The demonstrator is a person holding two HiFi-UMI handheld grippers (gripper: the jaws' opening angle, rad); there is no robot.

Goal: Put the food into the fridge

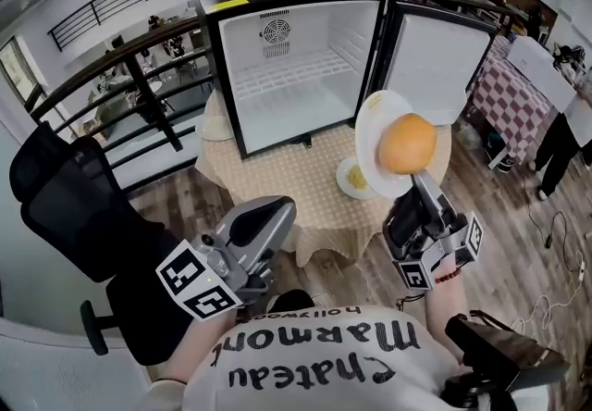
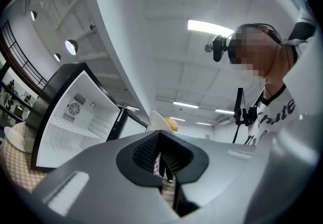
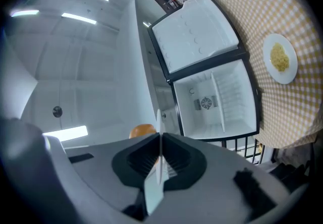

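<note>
head view: fridge (image 1: 296,67) sits top centre on the checked table (image 1: 305,196). its door (image 1: 435,57) is swung open to the right, shelves bare. right gripper (image 1: 413,182), lower right of centre, pinches the near rim of a white plate (image 1: 375,118) w/ a round orange food item (image 1: 407,143) on it. that plate is up off the table, in front of the door's lower edge. a 2nd plate (image 1: 354,180) w/ yellow food rests on the table, partly hidden behind it. left gripper (image 1: 276,212) is at lower centre-left, carrying nothing, well apart from both plates.

left gripper view: jaws drawn together, nothing btwn them. fridge is at left of frame; the lifted plate and orange item show small at centre, above the jaw tips.

right gripper view: jaws closed narrow on the plate rim, seen edge-on at centre. orange item peeks out just left of it. fridge interior is centre-right, 2nd plate upper right.

step, imo: carry phase, one plate picked up and not yet in the fridge. next move prob needs the plate kept level so the round item doesn't roll, steered left past the door onto a shelf, then let go. 2nd plate is left to do.
</note>
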